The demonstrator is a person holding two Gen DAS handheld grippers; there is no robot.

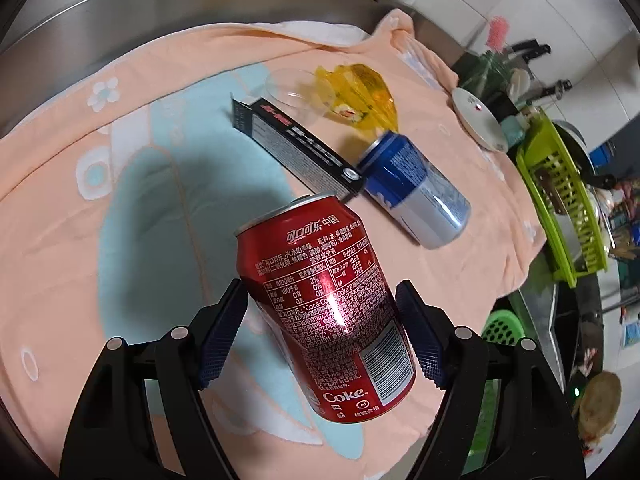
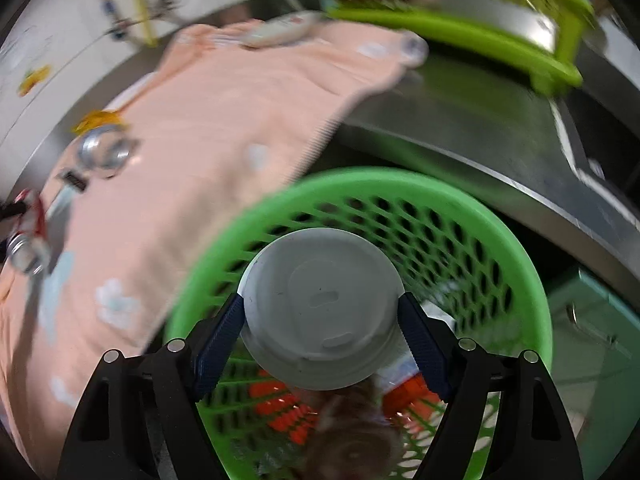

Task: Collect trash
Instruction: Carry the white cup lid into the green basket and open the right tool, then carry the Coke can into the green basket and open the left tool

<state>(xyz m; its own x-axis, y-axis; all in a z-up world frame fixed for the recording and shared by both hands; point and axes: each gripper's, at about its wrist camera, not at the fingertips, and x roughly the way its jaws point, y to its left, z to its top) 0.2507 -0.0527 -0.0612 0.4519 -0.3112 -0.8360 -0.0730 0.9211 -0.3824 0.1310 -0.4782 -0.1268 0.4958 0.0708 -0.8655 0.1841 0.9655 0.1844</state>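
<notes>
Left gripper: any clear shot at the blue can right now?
Probably not yet. The left gripper is clamped on the red Coke can, so its jaws are full. The blue can lies unobstructed on the towel.

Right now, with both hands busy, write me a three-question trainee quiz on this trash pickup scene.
1. True or false: the left gripper holds a red Coke can.
2. What does the right gripper carry, and over what? A) a lidded cup over the green basket; B) a blue can over the sink; C) nothing.
3. Name two pieces of trash lying on the peach towel.

Key
1. True: its jaws press on the can's sides.
2. A.
3. Any two: blue can, black box, yellow wrapper, clear plastic cup.
</notes>
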